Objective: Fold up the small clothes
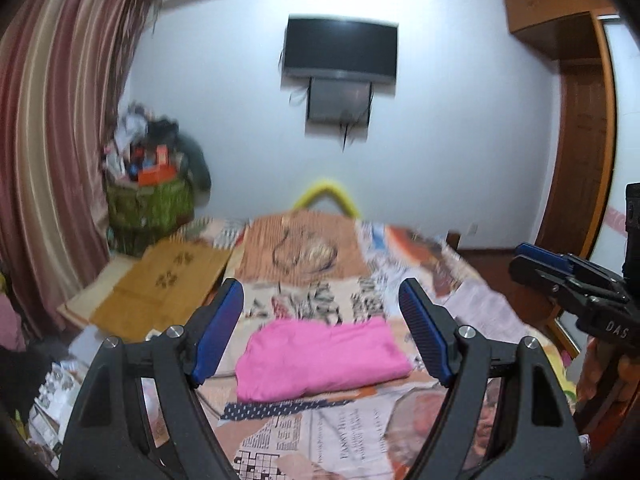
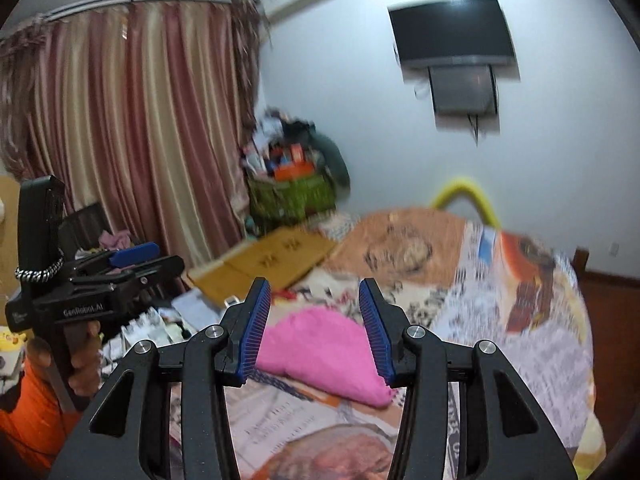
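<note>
Two claws, left (image 1: 320, 330) and right (image 2: 314, 330), are held released and empty above the bed (image 1: 472, 304), where the pink cloth (image 1: 320, 358) is left folded flat, suggesting a completed fold.

My left gripper (image 1: 320, 328) points forward and a little down, its blue pads spread wide with nothing between them. My right gripper (image 2: 314, 328) sits beside it, aimed the same way, pads partly apart and empty too. My left hand (image 2: 76, 360) wraps its gripper's handle, orange sleeve below.
</note>
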Tool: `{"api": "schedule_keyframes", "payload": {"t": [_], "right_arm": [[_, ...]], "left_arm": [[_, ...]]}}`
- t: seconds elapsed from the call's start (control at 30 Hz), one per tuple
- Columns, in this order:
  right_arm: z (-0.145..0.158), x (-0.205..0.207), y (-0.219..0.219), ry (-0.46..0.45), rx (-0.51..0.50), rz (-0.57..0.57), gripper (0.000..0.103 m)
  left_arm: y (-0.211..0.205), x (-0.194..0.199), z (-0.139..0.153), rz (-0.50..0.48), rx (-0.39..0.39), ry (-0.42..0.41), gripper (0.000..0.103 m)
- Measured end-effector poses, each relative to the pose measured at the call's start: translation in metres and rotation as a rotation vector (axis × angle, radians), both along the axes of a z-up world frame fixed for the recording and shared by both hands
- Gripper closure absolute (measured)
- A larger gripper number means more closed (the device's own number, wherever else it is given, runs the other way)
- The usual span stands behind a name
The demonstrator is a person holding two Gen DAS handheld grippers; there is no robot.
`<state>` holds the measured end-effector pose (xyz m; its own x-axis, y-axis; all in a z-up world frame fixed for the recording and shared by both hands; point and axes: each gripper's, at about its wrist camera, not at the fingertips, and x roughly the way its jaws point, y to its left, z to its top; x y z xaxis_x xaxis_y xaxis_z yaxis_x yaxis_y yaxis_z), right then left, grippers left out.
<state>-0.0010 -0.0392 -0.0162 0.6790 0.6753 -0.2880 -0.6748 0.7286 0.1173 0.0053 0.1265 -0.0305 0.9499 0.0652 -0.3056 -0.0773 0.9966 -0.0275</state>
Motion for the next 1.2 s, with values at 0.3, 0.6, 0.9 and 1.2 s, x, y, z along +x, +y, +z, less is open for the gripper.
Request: {"api": "schedule_keyframes", "payload": {"t": [0.3,0.6,0.9,1.2], "right_arm": [[0.019,-0.048,-0.007,-0.139,0.079,-0.052,0.057],[0.012,-0.057,-0.005,-0.156,0.071,-0.103,0.02],[0.014,-0.061,-0.011,-0.173,0.069,-0.154,0.001],[0.012,-0.061,-0.013,-0.161,0.059,-0.156,0.001]], "left_arm": [[-0.026,-0.061,0.021,0.045,0.029,-0.168,0.018],[-0.024,-0.069,0.017,0.055,-0.029,-0.177,0.0],[-0.026,-0.071,0.011,0.078,-0.026,-0.162,0.0],[-0.027,-0.072,0.008,0.076,-0.027,-0.161,0.0]]}}
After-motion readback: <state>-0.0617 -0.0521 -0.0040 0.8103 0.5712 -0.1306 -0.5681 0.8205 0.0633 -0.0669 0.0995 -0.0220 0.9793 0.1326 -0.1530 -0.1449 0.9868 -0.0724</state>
